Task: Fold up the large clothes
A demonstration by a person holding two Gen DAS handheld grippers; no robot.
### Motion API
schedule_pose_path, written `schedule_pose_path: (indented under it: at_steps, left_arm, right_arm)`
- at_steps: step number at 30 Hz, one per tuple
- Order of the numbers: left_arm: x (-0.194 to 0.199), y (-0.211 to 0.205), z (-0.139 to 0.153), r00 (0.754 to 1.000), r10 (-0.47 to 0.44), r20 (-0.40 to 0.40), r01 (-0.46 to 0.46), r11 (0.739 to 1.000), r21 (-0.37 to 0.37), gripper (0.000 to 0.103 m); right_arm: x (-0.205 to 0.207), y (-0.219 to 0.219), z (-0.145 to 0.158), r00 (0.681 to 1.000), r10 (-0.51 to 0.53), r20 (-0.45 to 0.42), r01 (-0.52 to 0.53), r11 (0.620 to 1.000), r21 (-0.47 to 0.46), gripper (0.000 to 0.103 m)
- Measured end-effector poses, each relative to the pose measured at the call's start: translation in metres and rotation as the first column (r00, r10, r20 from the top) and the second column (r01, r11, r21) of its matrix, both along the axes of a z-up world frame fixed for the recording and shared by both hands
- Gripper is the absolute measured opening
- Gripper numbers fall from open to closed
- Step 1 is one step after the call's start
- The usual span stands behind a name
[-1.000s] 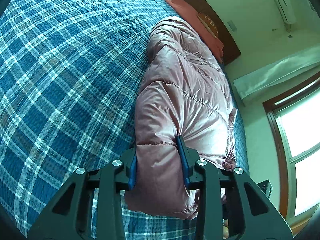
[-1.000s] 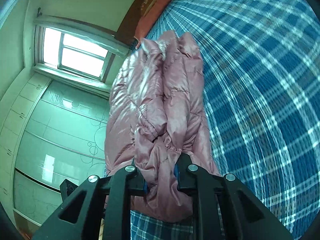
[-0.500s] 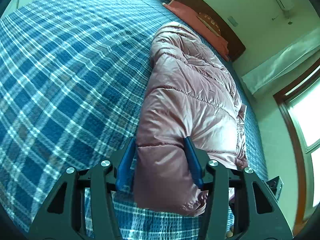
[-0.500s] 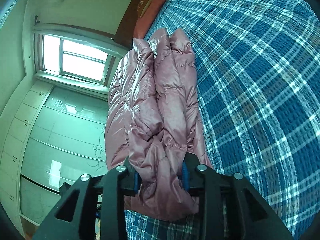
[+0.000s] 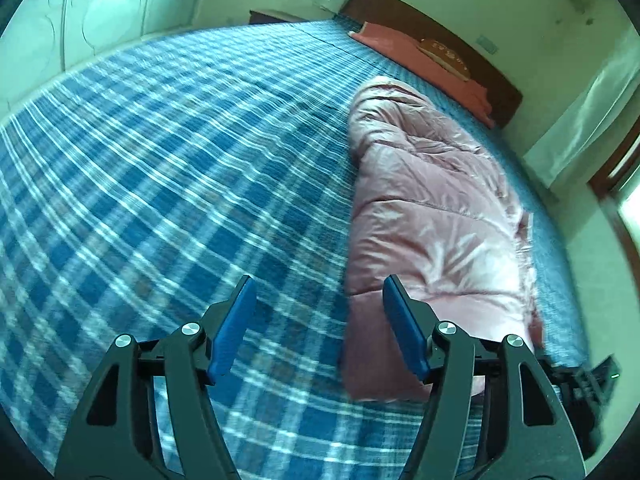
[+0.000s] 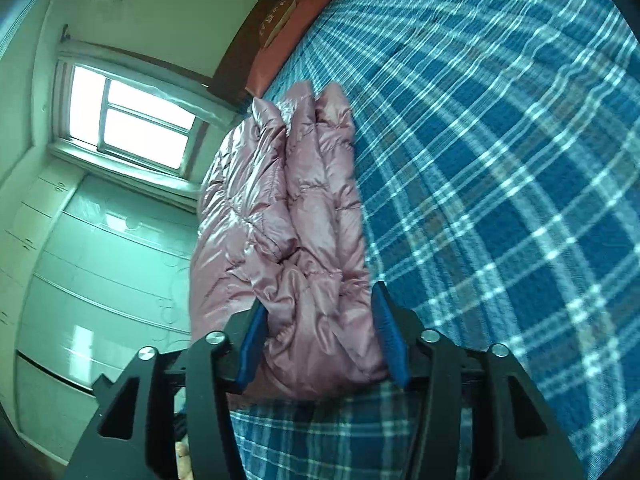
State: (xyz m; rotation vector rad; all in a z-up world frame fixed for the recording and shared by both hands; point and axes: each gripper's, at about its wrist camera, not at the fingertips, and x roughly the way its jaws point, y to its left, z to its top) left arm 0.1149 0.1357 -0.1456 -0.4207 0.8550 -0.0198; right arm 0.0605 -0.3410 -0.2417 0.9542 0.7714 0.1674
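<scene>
The pink padded jacket (image 5: 432,216) lies folded into a long bundle along one edge of the bed (image 5: 168,184), on the blue checked cover; our left gripper (image 5: 318,320) is opening, its blue pads wide apart, the jacket's end just inside the right one but unpinched; our right gripper (image 6: 320,332) is opening too, the jacket's near end bulging between its pads; beyond sit an orange pillow (image 5: 424,60) and a window (image 6: 128,116).

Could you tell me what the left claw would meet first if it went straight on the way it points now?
Probably the blue plaid bedspread; the opening left claw is empty, the pink puffy quilted jacket beside it.
</scene>
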Motion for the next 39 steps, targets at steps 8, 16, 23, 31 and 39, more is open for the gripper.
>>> schedule_pose_path:
  at_steps: [8,16,23,31,39]
  left_arm:
    - [-0.02,-0.008,0.026,0.998,-0.02,0.06,0.008,0.98,0.2,0.08]
    - [-0.035,-0.03,0.044,0.994,-0.062,0.09,0.032,0.953,0.3,0.091]
    - [-0.041,-0.041,0.069,0.986,-0.083,0.146,0.033,0.948,0.317,0.093]
    - [-0.047,-0.051,0.093,0.978,-0.106,0.178,0.041,0.94,0.339,0.096]
    - [-0.052,-0.053,0.104,0.973,-0.113,0.199,0.039,0.938,0.343,0.096]
  right_arm:
    - [-0.024,0.017,0.037,0.999,-0.008,-0.036,-0.002,0.961,-0.277,0.058]
    - [-0.041,0.06,0.077,0.999,-0.02,-0.033,-0.003,0.814,-0.582,0.067]
    - [-0.044,0.088,0.107,1.0,0.0,0.016,0.01,0.77,-0.638,0.072]
    - [-0.04,0.116,0.139,0.997,0.03,0.075,0.029,0.729,-0.684,0.072]
    - [-0.044,0.124,0.149,0.993,0.051,0.104,0.036,0.715,-0.698,0.072]
